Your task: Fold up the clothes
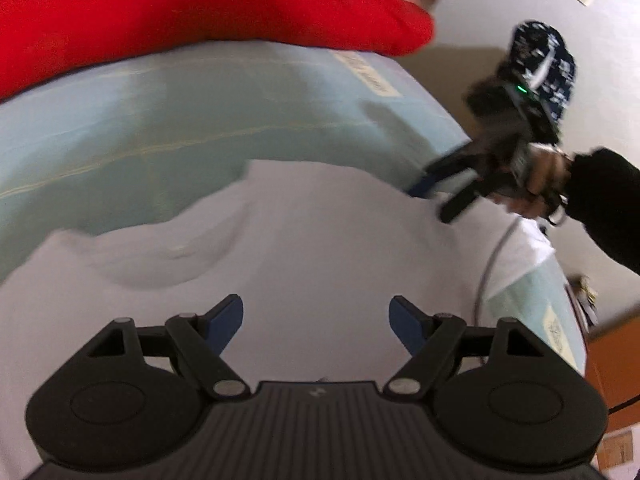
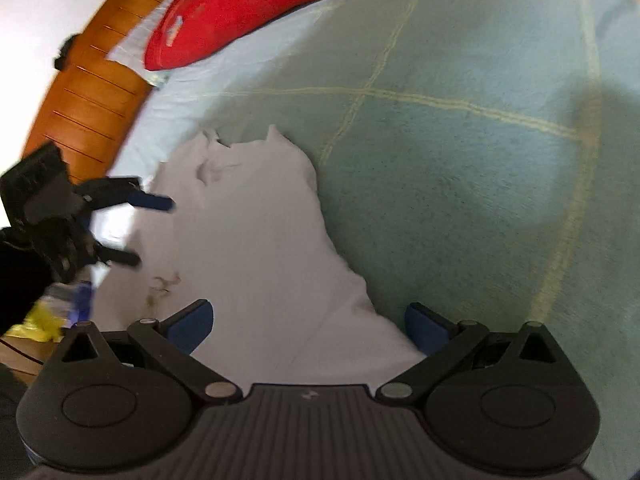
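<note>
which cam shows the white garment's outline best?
Right wrist view: the white garment shows its ragged far edge and long side edge against the green blanket. Left wrist view sits right over the garment, so only its far edge shows; the rest fills the frame.

Bed point(image 2: 460, 160), white garment point(image 2: 256, 248), red pillow point(image 2: 224, 12)

Both wrist cameras look steeply down, close over the white garment point(image 1: 320, 248) on the green bedspread point(image 2: 460, 168). Each sees the other gripper: at 2 o'clock from the left, 9 o'clock from the right.
</note>
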`<action>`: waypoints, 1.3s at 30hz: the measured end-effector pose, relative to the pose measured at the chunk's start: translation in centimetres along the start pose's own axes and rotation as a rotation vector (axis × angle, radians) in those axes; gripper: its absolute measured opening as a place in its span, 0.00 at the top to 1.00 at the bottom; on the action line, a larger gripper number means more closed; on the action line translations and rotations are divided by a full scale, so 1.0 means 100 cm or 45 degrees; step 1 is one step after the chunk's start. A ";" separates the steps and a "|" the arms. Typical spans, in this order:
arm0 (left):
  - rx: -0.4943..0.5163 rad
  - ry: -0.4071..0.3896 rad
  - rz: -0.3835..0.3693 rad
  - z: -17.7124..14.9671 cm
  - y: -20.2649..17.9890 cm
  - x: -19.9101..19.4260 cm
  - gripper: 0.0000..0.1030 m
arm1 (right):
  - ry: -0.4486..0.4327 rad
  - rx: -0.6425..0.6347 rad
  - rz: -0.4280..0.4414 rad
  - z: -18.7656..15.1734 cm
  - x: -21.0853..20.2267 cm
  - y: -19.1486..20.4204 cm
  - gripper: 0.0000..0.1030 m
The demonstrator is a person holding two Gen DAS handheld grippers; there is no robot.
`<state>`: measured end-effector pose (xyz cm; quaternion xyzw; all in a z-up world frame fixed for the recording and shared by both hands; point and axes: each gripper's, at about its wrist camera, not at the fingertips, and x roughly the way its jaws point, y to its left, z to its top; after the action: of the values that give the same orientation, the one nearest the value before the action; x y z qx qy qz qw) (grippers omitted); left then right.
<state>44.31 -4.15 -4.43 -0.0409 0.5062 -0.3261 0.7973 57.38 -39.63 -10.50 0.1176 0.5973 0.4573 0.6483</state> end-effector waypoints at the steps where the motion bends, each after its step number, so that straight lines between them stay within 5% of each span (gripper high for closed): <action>1: 0.005 0.008 -0.018 0.003 -0.003 0.005 0.23 | 0.000 0.022 0.053 0.002 -0.001 -0.003 0.00; 4: 0.000 0.024 -0.067 0.008 -0.007 0.017 0.23 | 0.022 0.111 0.233 0.000 0.001 -0.018 0.00; 9: -0.086 0.029 -0.217 0.022 -0.007 0.036 0.23 | -0.054 0.190 0.376 -0.005 -0.002 -0.033 0.00; 16: -0.080 0.013 -0.260 0.052 -0.012 0.065 0.22 | -0.314 0.216 0.636 0.000 -0.041 -0.032 0.00; 19: -0.031 0.031 -0.302 0.060 -0.020 0.073 0.22 | -0.362 0.172 0.547 -0.003 -0.062 -0.021 0.00; 26: 0.012 0.123 -0.465 0.067 -0.034 0.101 0.22 | -0.166 0.131 0.400 -0.039 -0.050 -0.007 0.00; 29: -0.012 0.057 -0.343 0.075 -0.028 0.119 0.27 | -0.141 0.123 0.171 -0.048 -0.032 -0.010 0.02; 32: -0.051 -0.022 -0.274 0.088 -0.020 0.121 0.31 | -0.300 0.107 -0.012 -0.048 -0.038 -0.006 0.04; 35: 0.017 -0.111 -0.154 0.094 -0.031 0.099 0.31 | -0.447 0.069 -0.316 -0.052 -0.054 0.007 0.03; 39: 0.102 -0.060 -0.281 0.081 -0.047 0.084 0.26 | -0.446 0.057 -0.338 -0.077 -0.066 0.029 0.00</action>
<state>51.17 -14.69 -5.22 -0.0722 0.4665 -0.4309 0.7691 50.17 -45.88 -6.09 0.1300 0.4959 0.3271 0.7939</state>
